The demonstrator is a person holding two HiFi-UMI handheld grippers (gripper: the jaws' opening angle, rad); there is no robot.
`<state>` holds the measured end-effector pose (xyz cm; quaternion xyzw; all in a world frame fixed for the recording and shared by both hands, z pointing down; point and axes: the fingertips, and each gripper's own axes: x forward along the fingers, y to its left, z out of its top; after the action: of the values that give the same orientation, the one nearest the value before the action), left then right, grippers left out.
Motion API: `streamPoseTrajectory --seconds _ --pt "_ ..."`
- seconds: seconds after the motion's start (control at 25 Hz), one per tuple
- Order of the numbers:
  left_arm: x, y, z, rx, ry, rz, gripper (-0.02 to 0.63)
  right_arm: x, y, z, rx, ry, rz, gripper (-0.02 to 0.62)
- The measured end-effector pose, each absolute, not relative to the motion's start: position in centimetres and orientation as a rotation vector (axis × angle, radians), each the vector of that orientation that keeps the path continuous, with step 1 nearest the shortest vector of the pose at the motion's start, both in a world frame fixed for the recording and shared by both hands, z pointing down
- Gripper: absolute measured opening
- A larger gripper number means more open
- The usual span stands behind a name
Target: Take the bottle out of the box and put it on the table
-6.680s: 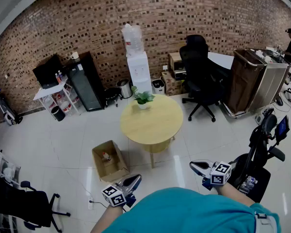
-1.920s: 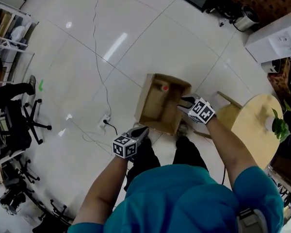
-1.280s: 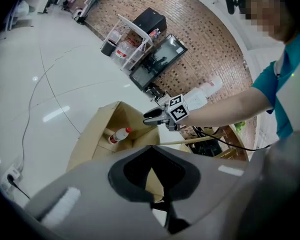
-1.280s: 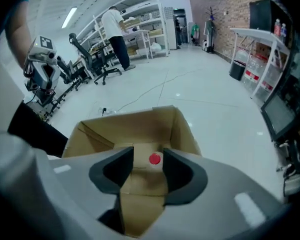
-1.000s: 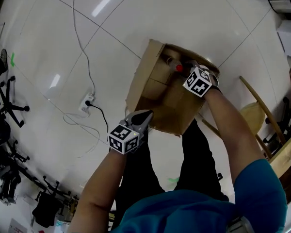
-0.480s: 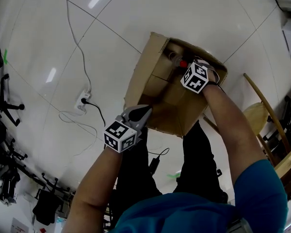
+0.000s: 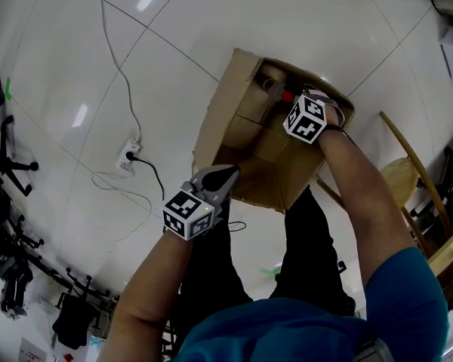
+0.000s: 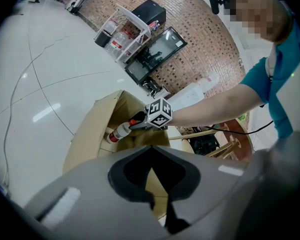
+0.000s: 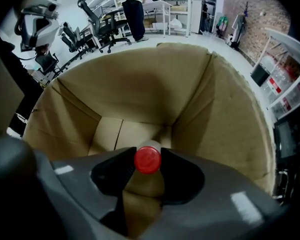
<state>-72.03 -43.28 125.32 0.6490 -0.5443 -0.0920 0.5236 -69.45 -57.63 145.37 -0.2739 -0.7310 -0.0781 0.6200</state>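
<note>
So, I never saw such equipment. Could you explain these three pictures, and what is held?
A person carries a two-jaw gripper in each hand. One picture comes from a head camera looking down; the other two from cameras riding on the grippers. A cardboard box stands on the white floor. The right gripper reaches inside; its jaws have just been closing and pinch the bottle at its red cap. The left gripper, shut and empty, hovers by the box's near edge.
</note>
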Motion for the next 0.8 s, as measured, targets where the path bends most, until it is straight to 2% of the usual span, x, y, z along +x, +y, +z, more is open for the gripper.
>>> streamPoseTrajectory --seconds 0.48,0.8 --pt "-70.7 -44.6 122.2 1.579 -1.341 -0.223 -0.002 -67.6 -57.4 141.3 -0.675 -1.696 -0.192 0.149" --pt "-68.9 -43.6 115.6 1.606 -1.422 -0.226 -0.002 -67.2 -56.1 132.8 -0.676 -1.764 -0.2 0.149"
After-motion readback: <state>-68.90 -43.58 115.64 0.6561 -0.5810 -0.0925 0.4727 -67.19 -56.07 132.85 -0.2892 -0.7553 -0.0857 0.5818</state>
